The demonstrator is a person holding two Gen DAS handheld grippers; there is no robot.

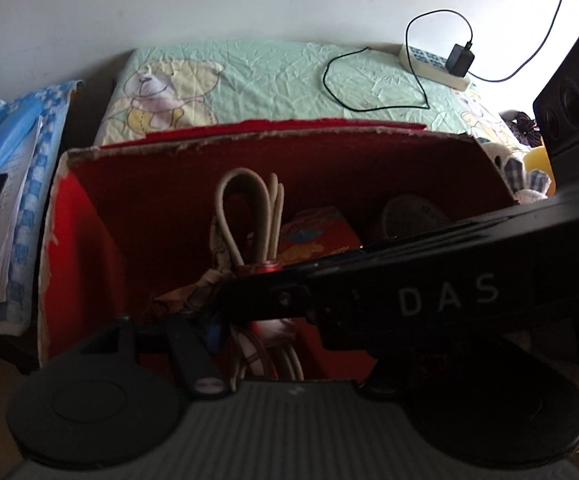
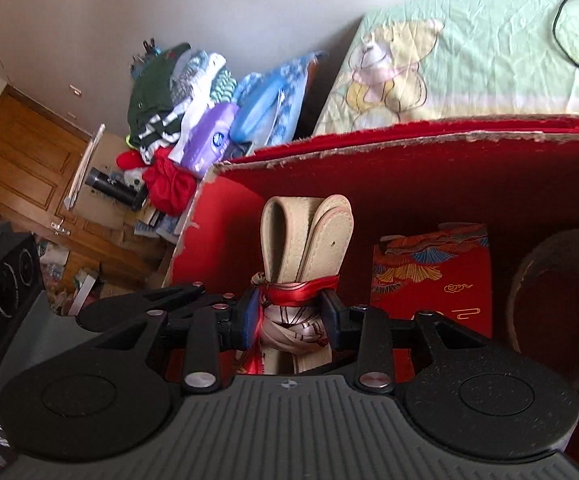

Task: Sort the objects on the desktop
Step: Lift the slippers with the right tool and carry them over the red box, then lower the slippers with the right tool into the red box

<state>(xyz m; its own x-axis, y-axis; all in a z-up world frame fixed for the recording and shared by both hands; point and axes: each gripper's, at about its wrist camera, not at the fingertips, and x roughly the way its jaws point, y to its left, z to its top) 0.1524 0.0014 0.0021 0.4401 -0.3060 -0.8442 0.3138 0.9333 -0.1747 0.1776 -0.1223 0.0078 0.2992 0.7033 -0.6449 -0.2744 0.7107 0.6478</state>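
Right tool (image 2: 289,320): closed on the belt bundle (image 2: 305,248), pads pressing the red scarf (image 2: 301,298) knotted round its middle. Bundle upright inside the red box (image 2: 429,168), loops up, left of the patterned packet (image 2: 433,276) and well left of the round bowl (image 2: 553,304).

Left tool (image 1: 209,332): low at the near edge of the box, mostly masked by the right tool's body crossing the left view; jaw state cannot be told. Same bundle (image 1: 249,216) seen in the box, scarf tails trailing toward the near wall.

Step judged in hand: seating the bundle in the box.

- Lower until the bottom end bears on the box floor; not visible here, so confirm by feel.
- Keep clear of the packet; leave a gap to its left.
- Lean the loops toward the far wall of the box for support before release.
- Open slowly; watch for silk snagging on a pad.
- Withdraw straight up, clear of the frayed box rim.
- Risk: tall, narrow bundle likely to topple toward the near wall if released unsupported.
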